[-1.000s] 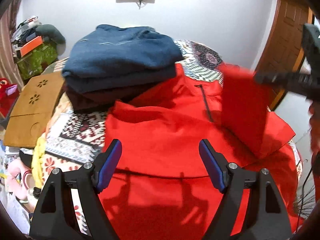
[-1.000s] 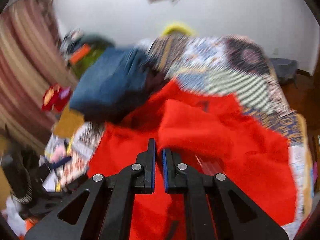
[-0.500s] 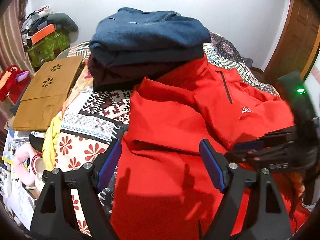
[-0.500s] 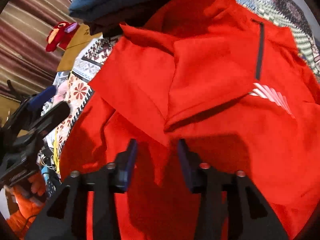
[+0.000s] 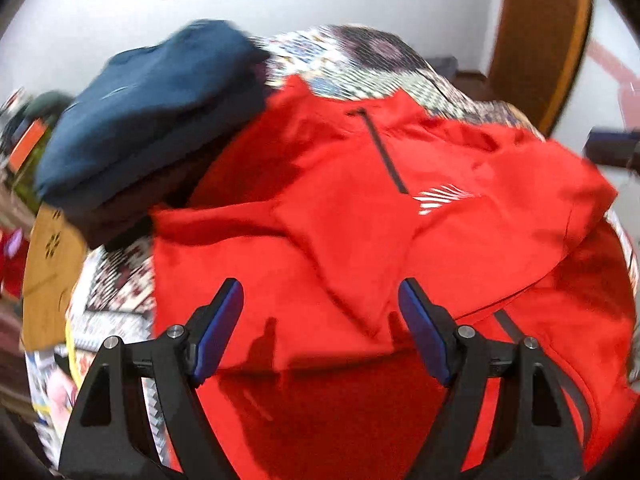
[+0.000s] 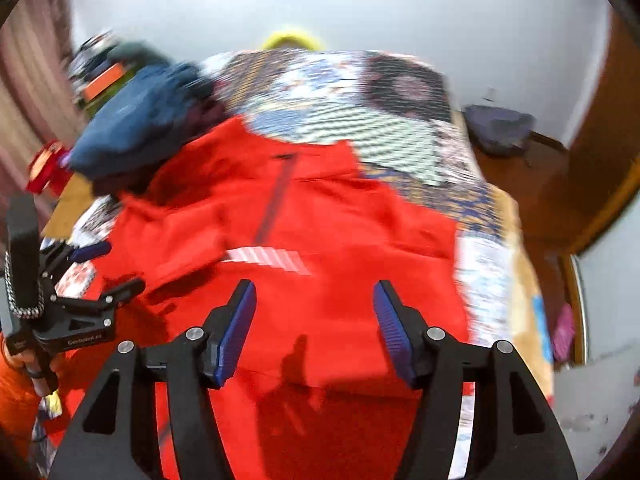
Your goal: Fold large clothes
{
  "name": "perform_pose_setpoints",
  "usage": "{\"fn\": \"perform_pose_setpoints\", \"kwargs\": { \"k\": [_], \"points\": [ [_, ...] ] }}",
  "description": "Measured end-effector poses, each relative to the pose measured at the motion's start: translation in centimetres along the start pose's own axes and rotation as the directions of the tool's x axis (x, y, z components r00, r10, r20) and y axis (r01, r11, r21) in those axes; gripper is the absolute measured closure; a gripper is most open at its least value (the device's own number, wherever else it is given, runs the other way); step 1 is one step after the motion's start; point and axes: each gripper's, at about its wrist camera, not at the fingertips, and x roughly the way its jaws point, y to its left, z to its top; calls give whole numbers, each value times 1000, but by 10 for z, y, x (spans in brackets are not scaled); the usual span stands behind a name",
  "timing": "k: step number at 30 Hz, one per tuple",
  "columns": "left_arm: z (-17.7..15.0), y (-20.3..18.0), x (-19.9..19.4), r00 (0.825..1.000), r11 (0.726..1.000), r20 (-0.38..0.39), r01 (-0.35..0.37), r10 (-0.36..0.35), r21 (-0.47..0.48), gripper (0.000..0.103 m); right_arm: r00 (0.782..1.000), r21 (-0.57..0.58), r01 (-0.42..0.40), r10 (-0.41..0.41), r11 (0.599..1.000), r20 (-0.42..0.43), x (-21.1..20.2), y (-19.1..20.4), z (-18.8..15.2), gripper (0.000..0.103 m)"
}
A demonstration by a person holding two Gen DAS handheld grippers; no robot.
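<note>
Left wrist view: left tongs point(image 5: 320, 320) spread, empty, above red jacket point(image 5: 360, 220) on the bed point(image 5: 360, 60). Right tongs point(image 6: 314, 320) likewise spread. Jacket runs lengthwise away from both, collar far; hem nearest, left tongs nearer the folded sleeve.

Colour rundown: the jacket point(image 5: 360, 220) past the jaws is bright red, with a dark zipper strip point(image 5: 386, 156) and a white striped logo point(image 5: 444, 198). Both the left gripper point(image 5: 320, 328) and right gripper point(image 6: 314, 328) are black with blue pads point(image 6: 236, 332). Further out, left of the jaws, a dark blue folded garment point(image 5: 148, 104) sits on something darker, maybe maroon, too blurry to call. The bedspread point(image 6: 360, 100) is a busy multicolour patchwork print. Tan wooden board point(image 5: 48, 272) off to the left.
</note>
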Motion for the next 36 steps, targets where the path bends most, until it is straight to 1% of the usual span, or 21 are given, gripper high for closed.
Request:
{"fn": "perform_pose_setpoints", "kwargs": {
  "k": [3,6,7,8,9,11,12,13,14,15,16,17,18,21,23,25,27,29,31,33,36],
  "points": [
    [10,-17,23,999,997,-37,-8,10,72,24,999,88,37,-36,995,-5,-1,-34,-2,46],
    [16,-31,54,995,990,-89,-40,52,133,25,999,175,51,-48,983,-22,5,-59,-15,46],
    [18,-32,61,993,989,-100,-48,62,141,30,998,196,56,-51,979,-29,6,-64,-19,46],
    [20,-34,69,991,988,-115,-56,73,146,39,998,220,60,-53,974,-37,11,-71,-22,46],
    [21,-34,77,988,987,-133,-60,79,147,44,998,237,62,-53,970,-45,14,-77,-24,46],
    [23,-31,83,988,988,-132,-62,80,139,63,996,269,70,-53,961,-70,24,-87,-32,46],
    [26,-27,83,989,990,-123,-66,81,123,70,995,278,69,-47,958,-85,30,-89,-34,46],
    [28,-23,80,990,992,-115,-64,76,105,85,995,284,64,-38,957,-96,36,-91,-37,46],
    [31,-15,74,994,997,-99,-47,53,68,93,994,284,62,-34,957,-103,37,-91,-40,46],
    [34,-6,65,997,999,-74,-25,27,25,94,994,277,65,-37,959,-107,40,-90,-41,46],
    [35,2,56,999,1000,-47,-18,18,-9,96,994,270,69,-43,960,-103,39,-89,-43,46],
    [37,9,47,1000,999,-24,-16,15,-36,97,994,258,76,-53,963,-98,38,-86,-44,46],
    [38,23,32,1000,997,16,-7,9,-79,97,994,247,81,-59,966,-94,37,-84,-44,46],
    [34,52,-2,995,985,100,41,-25,-165,97,996,219,47,-28,974,-89,38,-78,-43,46],
    [28,66,-17,991,980,132,45,-19,-195,97,996,194,31,-13,981,-92,41,-70,-42,46],
    [18,76,-25,990,978,140,34,-5,-205,97,996,169,26,-10,985,-93,46,-62,-43,46],
    [5,85,-21,993,974,116,1,26,-228,93,996,148,36,-23,988,-89,49,-56,-43,46],
    [-11,97,-5,998,963,50,-16,30,-270,86,996,143,42,-29,989,-89,50,-55,-43,46],
    [-28,112,10,999,946,-12,-52,50,-321,85,996,150,43,-29,988,-89,50,-56,-44,46],
    [-46,126,22,994,927,-62,-108,91,-358,85,996,156,38,-24,987,-90,49,-58,-45,45],
    [-71,145,27,995,900,-80,-83,54,-428,84,995,165,43,-28,985,-93,48,-57,-46,45]
  ]
}}
